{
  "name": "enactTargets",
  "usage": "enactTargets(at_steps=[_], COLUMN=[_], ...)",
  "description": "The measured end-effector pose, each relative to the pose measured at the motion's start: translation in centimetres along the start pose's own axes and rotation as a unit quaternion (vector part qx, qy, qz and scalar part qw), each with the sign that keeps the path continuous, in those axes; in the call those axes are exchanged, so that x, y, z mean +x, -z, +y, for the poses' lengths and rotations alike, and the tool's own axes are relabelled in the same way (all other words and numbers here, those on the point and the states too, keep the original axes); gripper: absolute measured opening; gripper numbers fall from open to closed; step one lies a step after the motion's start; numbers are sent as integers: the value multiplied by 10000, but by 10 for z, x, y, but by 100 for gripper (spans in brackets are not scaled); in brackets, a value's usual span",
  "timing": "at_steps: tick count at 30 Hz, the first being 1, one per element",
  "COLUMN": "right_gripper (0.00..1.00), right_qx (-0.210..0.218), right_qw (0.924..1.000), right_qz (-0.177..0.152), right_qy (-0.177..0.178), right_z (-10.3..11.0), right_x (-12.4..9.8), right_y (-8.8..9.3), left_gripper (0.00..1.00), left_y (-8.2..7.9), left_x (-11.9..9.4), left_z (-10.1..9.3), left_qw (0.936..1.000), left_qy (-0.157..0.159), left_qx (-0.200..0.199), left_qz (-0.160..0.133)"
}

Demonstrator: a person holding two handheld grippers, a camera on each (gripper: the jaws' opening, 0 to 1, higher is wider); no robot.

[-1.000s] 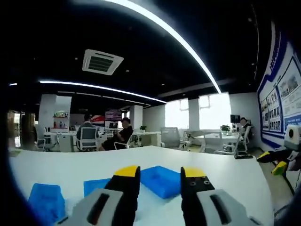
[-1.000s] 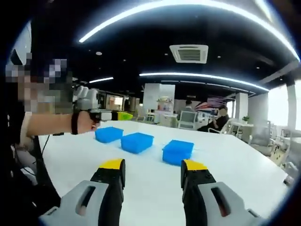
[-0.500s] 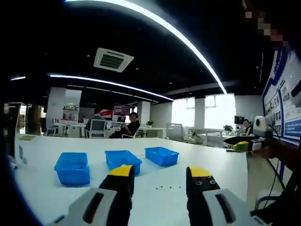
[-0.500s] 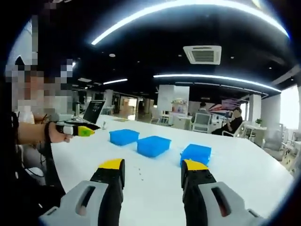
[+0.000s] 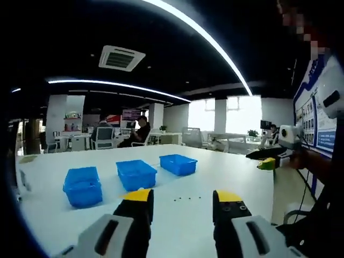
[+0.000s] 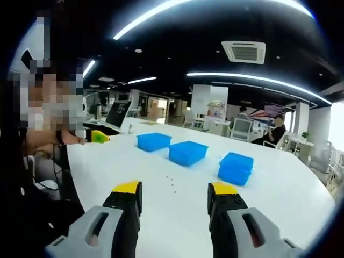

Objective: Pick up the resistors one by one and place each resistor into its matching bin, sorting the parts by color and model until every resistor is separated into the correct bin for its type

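White table (image 5: 252, 188) in open office: three blue bins (image 5: 137, 173) in row ahead of left gripper (image 5: 183, 196), beyond its left jaw. Tiny dark resistors (image 5: 186, 198) scattered between and just ahead of jaw tips; count unreadable. Left gripper jaws spread, holding nothing. Right gripper (image 6: 174, 188) likewise spread, empty; resistors (image 6: 171, 181) between its jaws, three bins (image 6: 187, 152) beyond. Laptop (image 6: 117, 114) far left. Seated person (image 5: 141, 131) at distant desks.
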State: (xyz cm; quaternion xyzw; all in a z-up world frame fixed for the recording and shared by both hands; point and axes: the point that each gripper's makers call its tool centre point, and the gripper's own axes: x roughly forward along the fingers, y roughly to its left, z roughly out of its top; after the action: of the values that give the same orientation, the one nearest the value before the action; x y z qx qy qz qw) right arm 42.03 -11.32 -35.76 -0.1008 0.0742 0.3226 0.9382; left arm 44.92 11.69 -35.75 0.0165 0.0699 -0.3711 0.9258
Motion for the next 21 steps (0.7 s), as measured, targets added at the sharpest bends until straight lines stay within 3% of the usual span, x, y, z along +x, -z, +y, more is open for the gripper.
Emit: enactTargets(at_steps=[5, 10, 15, 17, 21], right_gripper=[50, 50, 50, 50, 50], right_qx=[4, 25, 57, 50, 80], right_qw=[9997, 9990, 9972, 9965, 9949], right_qz=[198, 368, 573, 642, 768], right_qy=[-121, -234, -478, -535, -647], right_z=[5, 9, 16, 19, 24], right_x=[2, 2, 2, 2, 1], right_y=[9, 19, 33, 37, 45], left_gripper=[44, 43, 41, 39, 36], left_y=[-4, 2, 14, 20, 29], left_x=[22, 48, 74, 88, 107], left_z=[-6, -6, -4, 1, -5], left_qw=[9964, 9830, 9573, 9386, 9064], left_qy=[522, 1057, 1659, 1834, 2259], left_qx=[459, 992, 1453, 1872, 2323], left_qz=[478, 1125, 1872, 2246, 2711])
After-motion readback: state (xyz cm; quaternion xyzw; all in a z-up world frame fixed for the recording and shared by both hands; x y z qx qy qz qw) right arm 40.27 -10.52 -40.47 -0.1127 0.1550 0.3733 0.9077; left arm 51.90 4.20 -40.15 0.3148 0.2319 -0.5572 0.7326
